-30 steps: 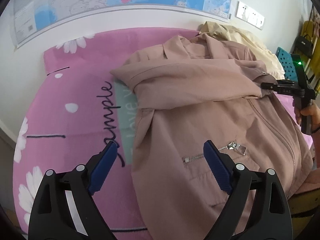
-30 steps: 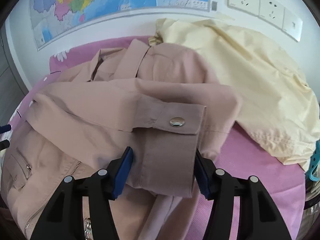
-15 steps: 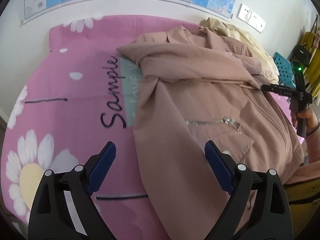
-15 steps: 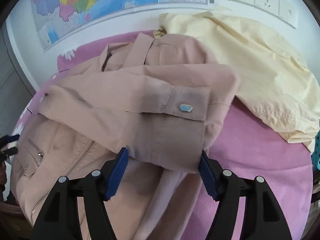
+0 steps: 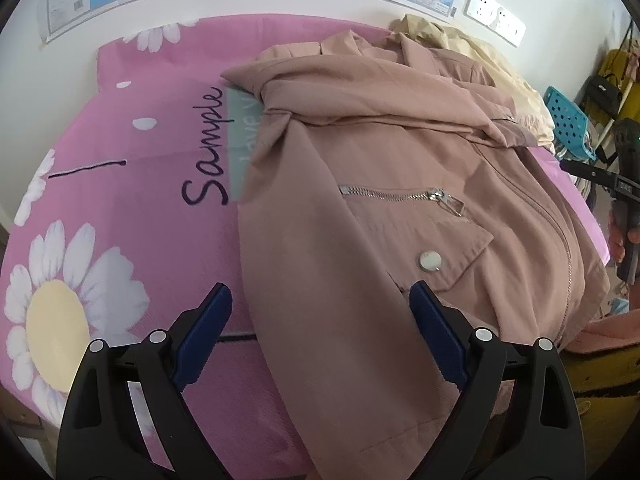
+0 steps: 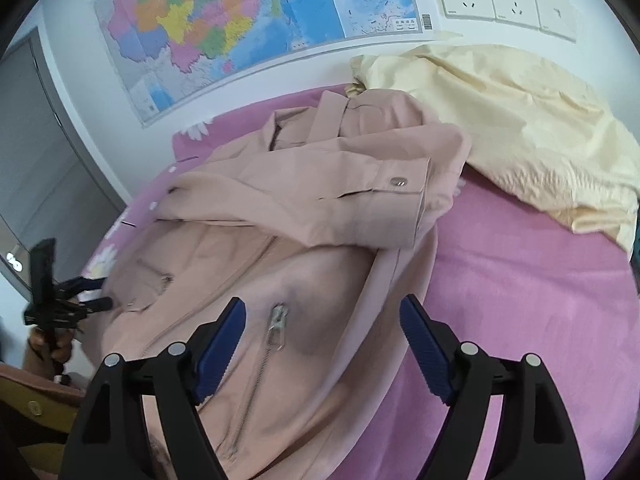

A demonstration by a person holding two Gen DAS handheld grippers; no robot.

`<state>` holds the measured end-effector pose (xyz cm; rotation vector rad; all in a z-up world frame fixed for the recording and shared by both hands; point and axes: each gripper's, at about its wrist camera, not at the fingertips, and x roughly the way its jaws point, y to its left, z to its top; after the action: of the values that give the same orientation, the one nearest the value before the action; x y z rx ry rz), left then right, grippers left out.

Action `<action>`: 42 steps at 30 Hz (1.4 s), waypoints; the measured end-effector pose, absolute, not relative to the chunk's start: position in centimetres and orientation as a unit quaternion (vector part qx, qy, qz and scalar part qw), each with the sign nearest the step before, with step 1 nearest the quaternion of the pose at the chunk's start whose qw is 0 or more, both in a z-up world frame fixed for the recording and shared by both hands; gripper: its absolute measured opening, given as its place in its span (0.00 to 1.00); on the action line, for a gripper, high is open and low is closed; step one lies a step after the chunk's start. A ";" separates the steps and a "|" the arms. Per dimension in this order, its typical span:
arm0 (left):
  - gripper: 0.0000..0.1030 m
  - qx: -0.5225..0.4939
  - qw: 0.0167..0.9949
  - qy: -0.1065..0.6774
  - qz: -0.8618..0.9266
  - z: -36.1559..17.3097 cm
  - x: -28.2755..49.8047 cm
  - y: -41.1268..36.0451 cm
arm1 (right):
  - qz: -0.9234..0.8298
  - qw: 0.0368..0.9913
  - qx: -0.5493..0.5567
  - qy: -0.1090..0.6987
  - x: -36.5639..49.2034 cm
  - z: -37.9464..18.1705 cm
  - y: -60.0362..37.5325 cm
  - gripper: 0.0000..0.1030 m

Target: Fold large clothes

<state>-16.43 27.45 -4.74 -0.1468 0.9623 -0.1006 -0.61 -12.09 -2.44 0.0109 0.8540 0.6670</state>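
A dusty-pink jacket (image 5: 380, 184) lies front up on the pink bedspread (image 5: 132, 216), with one sleeve folded across its chest (image 6: 320, 196). Its snap cuff (image 6: 400, 200) rests on the right shoulder area. My left gripper (image 5: 320, 316) is open and empty, hovering over the jacket's lower left hem side. My right gripper (image 6: 320, 320) is open and empty above the jacket's lower right front, near a zip pull (image 6: 279, 326). Each gripper also shows at the edge of the other's view: the right (image 5: 600, 174) and the left (image 6: 80, 292).
A pale yellow garment (image 6: 520, 128) lies crumpled at the bed's far right by the wall. A map (image 6: 248, 20) and wall sockets (image 6: 504, 0) are behind the bed. A blue perforated basket (image 5: 568, 120) stands beyond the bed's right side.
Both grippers have pulled back toward the jacket's lower hem. The right gripper has left the cuff, which now lies on the folded sleeve.
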 end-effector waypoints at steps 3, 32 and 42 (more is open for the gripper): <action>0.87 -0.072 0.880 0.466 -0.051 -5.0 -16.8 27.1 | 0.323 0.853 0.017 0.410 -1.6 -2.7 -12.5 0.76; 0.95 -0.162 0.845 0.491 -0.138 -5.4 -20.5 24.8 | 0.438 0.753 0.137 0.472 -7.4 -8.3 -14.1 0.88; 0.95 -0.162 0.847 0.485 -0.147 -5.7 -19.1 22.7 | 0.460 0.740 0.140 0.470 -8.4 -8.0 -12.3 0.89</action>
<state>-19.13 22.73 -5.74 -0.3414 1.0234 -0.3108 -8.38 -12.25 -8.02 0.3073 1.0298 1.0097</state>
